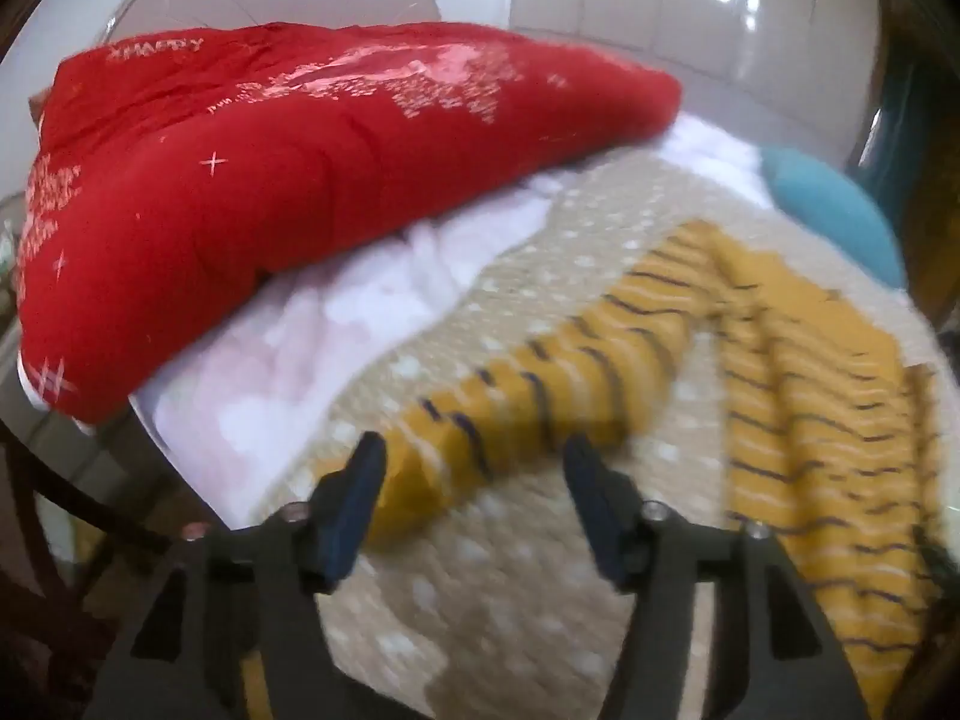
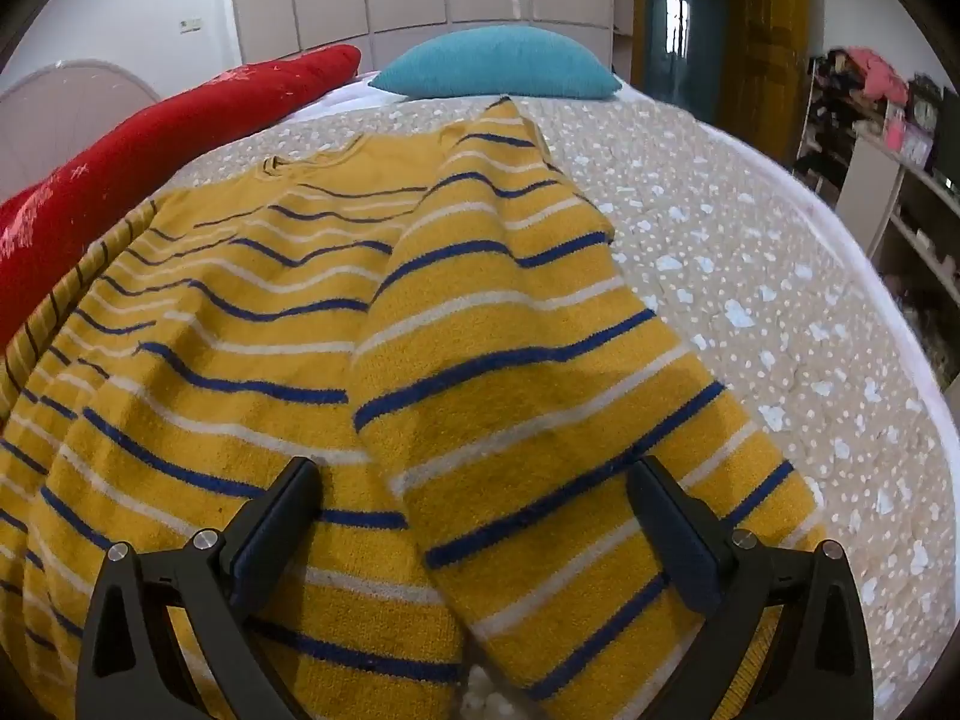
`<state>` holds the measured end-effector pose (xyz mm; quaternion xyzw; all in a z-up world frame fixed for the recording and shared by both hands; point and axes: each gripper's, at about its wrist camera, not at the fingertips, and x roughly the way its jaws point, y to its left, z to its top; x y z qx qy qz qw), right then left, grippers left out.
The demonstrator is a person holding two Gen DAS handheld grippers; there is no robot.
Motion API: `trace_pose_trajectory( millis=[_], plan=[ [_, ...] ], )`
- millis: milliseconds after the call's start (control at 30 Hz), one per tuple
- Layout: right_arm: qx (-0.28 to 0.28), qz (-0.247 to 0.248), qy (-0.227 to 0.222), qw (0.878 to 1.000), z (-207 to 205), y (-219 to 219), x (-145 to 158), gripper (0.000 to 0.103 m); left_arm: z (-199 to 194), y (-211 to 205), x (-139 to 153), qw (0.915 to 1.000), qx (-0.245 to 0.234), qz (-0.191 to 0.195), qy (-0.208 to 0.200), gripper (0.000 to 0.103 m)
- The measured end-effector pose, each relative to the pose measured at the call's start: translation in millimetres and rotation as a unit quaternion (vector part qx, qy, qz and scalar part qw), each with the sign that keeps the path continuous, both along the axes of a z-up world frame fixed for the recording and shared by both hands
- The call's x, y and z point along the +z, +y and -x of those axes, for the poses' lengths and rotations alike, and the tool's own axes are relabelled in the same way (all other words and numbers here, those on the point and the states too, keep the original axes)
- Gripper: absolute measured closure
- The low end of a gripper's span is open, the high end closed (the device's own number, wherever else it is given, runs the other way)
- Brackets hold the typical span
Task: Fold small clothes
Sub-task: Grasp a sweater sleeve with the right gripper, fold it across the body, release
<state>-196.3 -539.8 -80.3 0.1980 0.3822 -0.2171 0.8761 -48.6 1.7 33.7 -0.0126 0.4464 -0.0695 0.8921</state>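
- Sweater (image 2: 252, 324): we count one, mustard yellow with blue and white stripes, lying on the bed's dotted beige cover (image 2: 750, 276). In the right wrist view its body spreads out to the left.
- Sleeves: we count two. One sleeve (image 2: 516, 360) is folded over the body and runs down between the right tongs' fingers. The other sleeve (image 1: 540, 396) stretches out over the cover toward the left tongs in the left wrist view.
- Tongs: we count two. The left tongs (image 1: 471, 480) are spread wide and hold nothing; the cuff end of the outstretched sleeve lies between their fingers. The right tongs (image 2: 474, 516) are also spread wide, held over the folded sleeve with nothing gripped.
- Bedding: we count one red quilt (image 1: 252, 192) with pale printed patterns, resting on one white blanket (image 1: 288, 360) along the left side of the bed, and one teal pillow (image 2: 498, 69) at the far end.
- Hard to make out: the left wrist view is smeared with motion blur, so the sweater's stripes and the quilt's lettering read poorly there.
- Cut off: the sweater's lower hem leaves the bottom of the right wrist view, and both tongs' bodies are cropped by the frame edge. We cannot tell whether any fingertip touches the fabric.
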Motion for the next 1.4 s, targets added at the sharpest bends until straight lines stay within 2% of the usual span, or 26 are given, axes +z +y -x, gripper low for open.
trace_pose_trajectory(
  millis=[33,100,167,233,267,300,333,400,433,500,600,700,800,833,867,900,933,967,1033,1100,1133,1200,1233,1267,1300,1400],
  plan=[
    [-0.002,-0.014,0.000,1.000,0,-4,1,0.000,7,1,4,0.9999,-0.005,0.014,-0.002,0.027],
    [-0.008,-0.044,-0.002,0.999,8,-18,5,0.000,31,-11,10,0.9995,-0.017,0.020,-0.015,0.018],
    [0.003,-0.036,0.015,0.999,-6,-10,5,0.000,50,-24,24,0.9988,-0.038,0.019,-0.024,0.017],
    [0.019,0.022,0.031,0.999,-8,4,8,0.000,59,-40,30,0.9977,-0.060,0.015,-0.030,0.017],
    [0.022,0.028,0.027,0.999,-6,6,12,0.006,56,-47,36,0.9967,-0.080,0.007,-0.012,0.017],
    [0.025,0.030,0.016,0.999,-1,2,15,0.014,64,-49,33,0.9960,-0.084,0.020,-0.025,0.017],
    [0.033,-0.011,-0.007,0.999,14,-3,29,0.030,70,-54,32,0.9954,-0.088,0.021,-0.033,0.017],
    [0.021,-0.043,-0.076,0.996,45,-15,54,0.032,72,-60,30,0.9950,-0.096,0.020,-0.021,0.017],
    [0.008,-0.022,-0.075,0.997,55,-18,66,0.032,70,-63,25,0.9949,-0.099,0.019,-0.012,0.017],
    [-0.020,-0.007,-0.077,0.997,76,-29,74,0.032,73,-64,12,0.9944,-0.101,0.030,0.001,0.017],
    [-0.060,-0.004,-0.024,0.998,99,-56,62,0.032,68,-67,-10,0.9917,-0.110,0.045,0.049,0.017],
    [-0.070,-0.046,-0.041,0.996,119,-66,35,0.032,75,-72,-21,0.9888,-0.124,0.057,0.060,0.017],
    [-0.064,-0.057,-0.027,0.996,112,-58,14,0.032,79,-85,-25,0.9888,-0.135,0.036,0.053,0.017],
    [-0.067,-0.054,-0.041,0.995,113,-59,6,0.033,80,-87,-24,0.9885,-0.138,0.033,0.051,0.017],
    [-0.070,-0.042,-0.032,0.996,108,-59,3,0.039,82,-89,-23,0.9885,-0.140,0.029,0.049,0.017],
    [-0.069,-0.035,-0.036,0.996,107,-57,4,0.056,82,-90,-24,0.9889,-0.139,0.025,0.046,0.017],
    [-0.054,-0.060,-0.057,0.995,108,-56,5,0.080,82,-89,-23,0.9894,-0.136,0.022,0.045,0.017],
    [-0.041,-0.087,-0.074,0.993,109,-59,7,0.094,81,-88,-23,0.9899,-0.133,0.021,0.044,0.017],
    [-0.043,-0.084,-0.076,0.993,114,-62,21,0.094,78,-83,-26,0.9909,-0.126,0.023,0.042,0.017],
    [-0.074,-0.040,-0.055,0.995,122,-74,29,0.094,75,-81,-28,0.9914,-0.121,0.023,0.044,0.017],
    [-0.110,-0.017,-0.034,0.993,128,-88,32,0.094,74,-80,-29,0.9914,-0.121,0.024,0.045,0.017],
    [-0.173,0.024,-0.001,0.985,138,-112,34,0.094,75,-80,-31,0.9908,-0.125,0.025,0.045,0.017],
    [-0.218,0.054,0.032,0.974,145,-128,33,0.094,75,-81,-32,0.9902,-0.129,0.026,0.045,0.017],
    [-0.234,0.057,0.045,0.969,149,-135,33,0.092,77,-84,-34,0.9890,-0.137,0.028,0.048,0.017],
    [-0.239,0.045,0.038,0.969,156,-138,34,0.091,77,-86,-37,0.9879,-0.144,0.029,0.051,0.017],
    [-0.185,-0.009,-0.022,0.983,161,-112,45,0.086,78,-96,-52,0.9835,-0.163,0.031,0.072,0.017]
  ],
)
